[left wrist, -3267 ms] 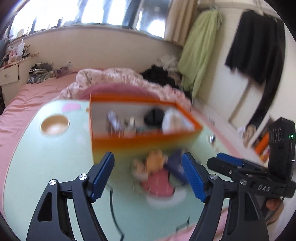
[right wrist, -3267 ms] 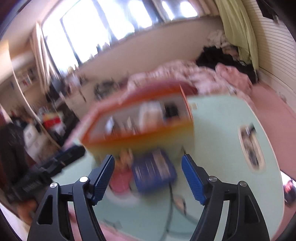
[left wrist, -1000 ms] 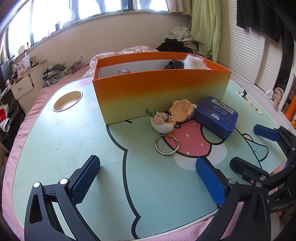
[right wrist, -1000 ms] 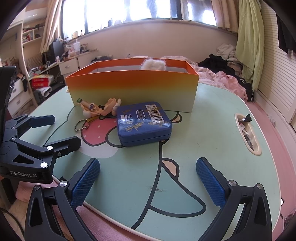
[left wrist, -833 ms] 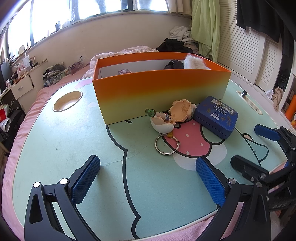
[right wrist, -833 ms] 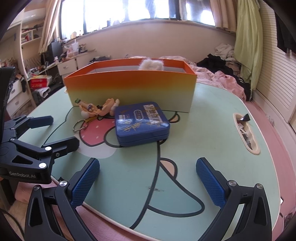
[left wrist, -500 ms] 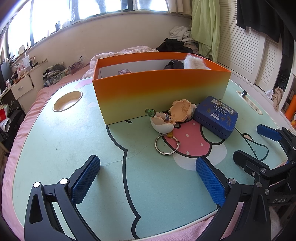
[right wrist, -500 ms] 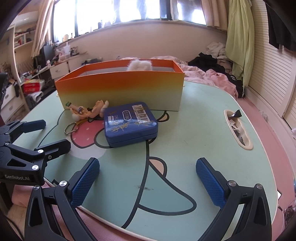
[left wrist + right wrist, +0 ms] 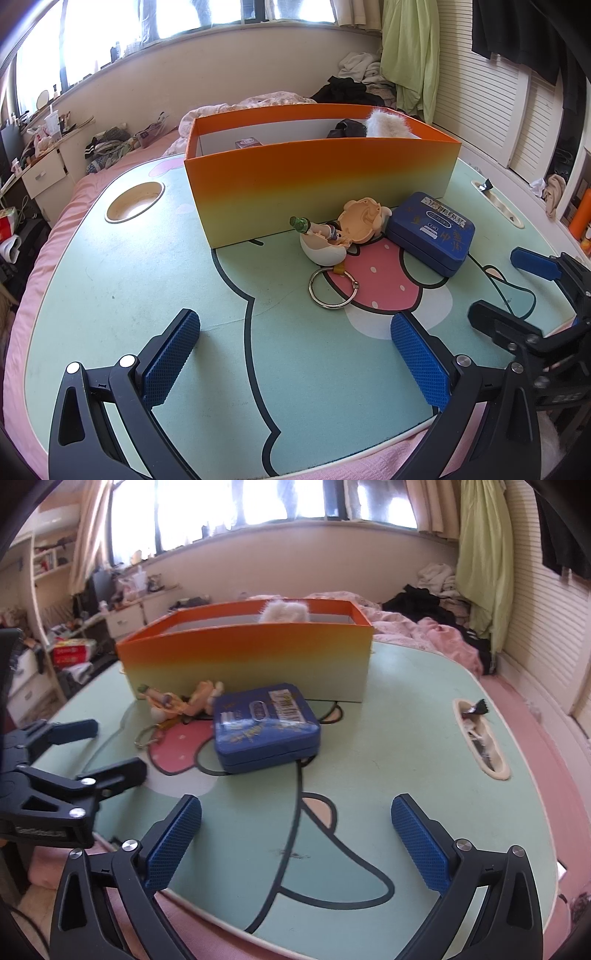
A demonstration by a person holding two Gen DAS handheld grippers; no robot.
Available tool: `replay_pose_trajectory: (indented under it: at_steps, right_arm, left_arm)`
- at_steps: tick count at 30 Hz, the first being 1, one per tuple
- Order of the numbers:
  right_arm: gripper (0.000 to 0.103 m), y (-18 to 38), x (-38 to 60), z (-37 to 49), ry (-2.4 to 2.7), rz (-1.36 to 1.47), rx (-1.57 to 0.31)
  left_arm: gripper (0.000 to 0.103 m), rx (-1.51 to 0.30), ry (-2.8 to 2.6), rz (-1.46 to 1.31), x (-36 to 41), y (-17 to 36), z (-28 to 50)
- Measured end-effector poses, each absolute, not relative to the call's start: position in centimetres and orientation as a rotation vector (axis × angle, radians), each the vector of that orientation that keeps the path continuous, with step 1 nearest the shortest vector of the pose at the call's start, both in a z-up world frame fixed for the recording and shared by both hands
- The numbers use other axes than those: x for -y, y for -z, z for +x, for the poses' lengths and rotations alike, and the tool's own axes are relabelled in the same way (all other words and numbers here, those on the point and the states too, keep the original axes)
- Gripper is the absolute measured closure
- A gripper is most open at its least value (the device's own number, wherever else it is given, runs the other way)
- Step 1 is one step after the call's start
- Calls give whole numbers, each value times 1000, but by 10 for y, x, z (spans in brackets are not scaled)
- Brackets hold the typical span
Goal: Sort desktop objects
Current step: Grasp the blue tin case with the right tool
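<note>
On the table, seen from the left wrist, the left gripper hangs low over the near edge with its jaws wide apart and nothing between them. Ahead lies the ring, joined to the figure, which sits just in front of the box. Just right of the figure is the tin, flat on the mat. The box already holds a fluffy item and a dark item. The right gripper shows at the right edge, jaws apart.

From the right wrist, the right gripper is also spread wide and empty, with the tin straight ahead and well clear of the pads. The figure and ring lie to its left, the box behind, the left gripper at the left edge.

The tin looks stiff, smooth and likely slippery, perhaps with some weight; I would take it across its 2 opposite side walls, squarely, so it cannot twist out. The figure looks light but thin-limbed and probably fragile; its rounded base seems the safer hold, with the ring left to dangle.
</note>
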State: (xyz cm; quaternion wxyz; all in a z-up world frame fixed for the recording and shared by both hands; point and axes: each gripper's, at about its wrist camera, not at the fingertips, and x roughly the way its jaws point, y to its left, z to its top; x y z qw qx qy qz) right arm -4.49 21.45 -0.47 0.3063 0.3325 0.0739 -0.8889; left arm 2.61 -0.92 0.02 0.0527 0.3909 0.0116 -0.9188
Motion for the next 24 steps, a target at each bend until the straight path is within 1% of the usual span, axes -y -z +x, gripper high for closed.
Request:
replay_pose_trajectory:
  at_steps: [3,5,9,13,14,15,16,17,21,24]
  right_arm:
    - [1,-8,-216,-50,2366,869,-162]
    - [1,-15,-211,-57,2365,883,-177]
    - [1,-22,-182,-74,2333,937,-328]
    - [1,-17,-151,-89,2325,988,-473]
    - [5,-13,-147,-93,2314,1011,-488]
    - [23,-8,-144,-97,2273,1049,-474]
    - [35,-9,-147,-100,2255,1050,-405]
    - [36,-7,-152,-103,2246,1077,-352]
    - [36,-8,-171,-99,2283,1017,-321]
    - [36,-15,-194,-99,2319,990,-208]
  left_arm:
    - [0,-35,2793,1188,10,-1,25]
    - [0,-35,2794,1188,10,-1,25]
    - [0,-36,2794,1188,10,-1,25]
    - [0,-35,2795,1188,9,-1,25]
    - [0,-34,2796,1190,10,-2,23]
    - [0,-32,2798,1194,9,-3,22]
    - [0,-34,2800,1201,8,-4,21]
    - [0,-39,2807,1206,8,-5,21]
    - [0,-101,2829,1256,4,-10,9]
    - [0,-170,2826,1300,0,-16,-8]
